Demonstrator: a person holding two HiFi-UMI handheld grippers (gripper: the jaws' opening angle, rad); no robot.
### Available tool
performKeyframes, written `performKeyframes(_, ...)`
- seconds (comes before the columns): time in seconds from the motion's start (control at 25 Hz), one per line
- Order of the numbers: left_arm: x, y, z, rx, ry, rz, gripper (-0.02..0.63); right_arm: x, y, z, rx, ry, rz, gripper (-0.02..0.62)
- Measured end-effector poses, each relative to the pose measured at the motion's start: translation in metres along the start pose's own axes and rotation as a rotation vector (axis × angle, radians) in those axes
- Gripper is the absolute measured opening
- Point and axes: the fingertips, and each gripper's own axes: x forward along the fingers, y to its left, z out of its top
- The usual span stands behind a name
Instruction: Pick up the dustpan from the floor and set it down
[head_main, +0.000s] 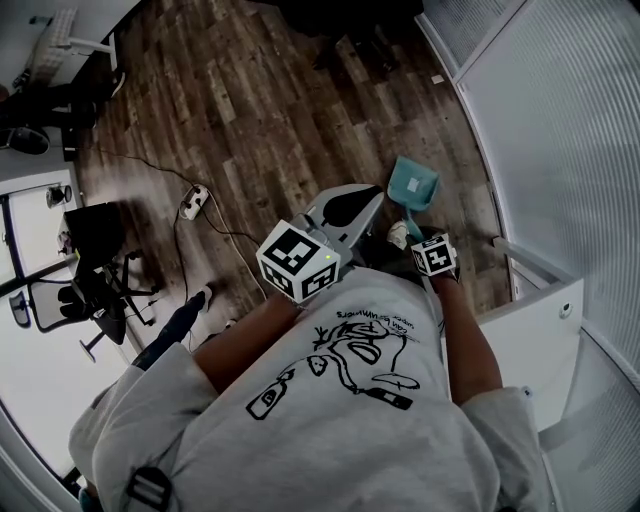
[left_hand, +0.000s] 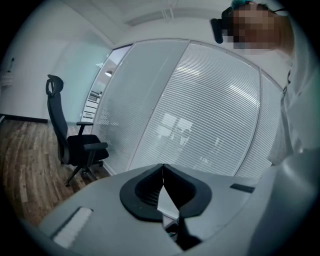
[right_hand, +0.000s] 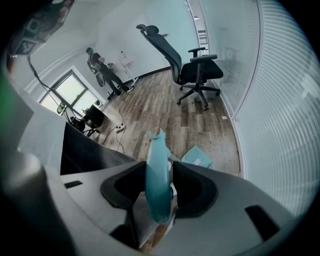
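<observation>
The teal dustpan (head_main: 413, 184) lies on the wood floor by the glass wall, its pan (right_hand: 198, 158) flat on the boards. Its teal handle (right_hand: 157, 175) stands up between the jaws of my right gripper (right_hand: 160, 169), leaning on the left pad with a thin gap at the right pad. In the head view the right gripper (head_main: 411, 230) sits just below the pan. My left gripper (head_main: 350, 206) hovers left of the dustpan. In its own view the left gripper (left_hand: 162, 166) is shut, tips together, with nothing between them.
A glass wall with blinds (head_main: 560, 120) runs along the right, with a white ledge (head_main: 530, 325) near my right arm. A black office chair (right_hand: 197, 70) stands farther along the wall. A power strip (head_main: 193, 202) and cable lie to the left. A person (right_hand: 100, 67) stands far off.
</observation>
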Motion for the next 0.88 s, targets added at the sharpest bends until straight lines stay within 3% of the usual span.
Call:
performKeyframes(0.32,0.000,-0.001,0.006,0.007,-0.012,-0.006,0.003,-0.011,0.005,0.011,0.019,-0.058,0.008,0.149)
performKeyframes(0.88,0.005,-0.006,0.023,0.025,-0.039,-0.029,0.003,-0.096,-0.021,0.087,0.060,-0.320,-0.108,0.147)
